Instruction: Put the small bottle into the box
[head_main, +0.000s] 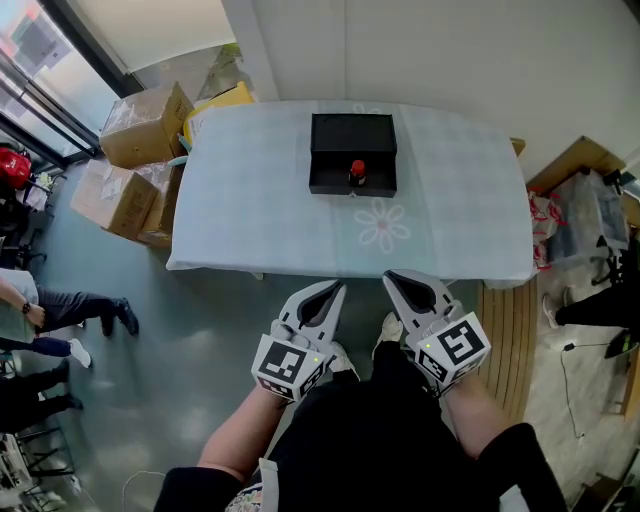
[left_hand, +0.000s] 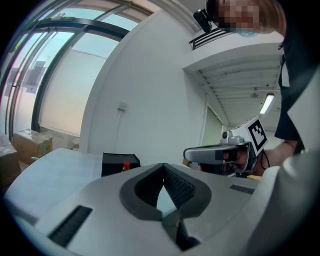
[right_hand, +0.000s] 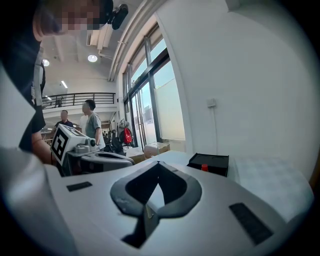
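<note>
A black box (head_main: 352, 154) stands open on the far middle of the cloth-covered table (head_main: 250, 210). The small dark bottle with a red cap (head_main: 357, 172) stands upright inside it, near the front wall. Both grippers hang in front of my body, short of the table's near edge. My left gripper (head_main: 337, 288) is shut and empty, and so is my right gripper (head_main: 391, 278). In the left gripper view the shut left gripper (left_hand: 163, 167) points toward the box (left_hand: 119, 163) and the red cap (left_hand: 126, 165). In the right gripper view the right gripper (right_hand: 158, 164) faces the box (right_hand: 210, 162).
Cardboard boxes (head_main: 145, 125) are stacked on the floor left of the table. A wooden pallet (head_main: 505, 330) and bags (head_main: 590, 205) lie to the right. Other people's legs (head_main: 60, 310) show at the far left. A white wall runs behind the table.
</note>
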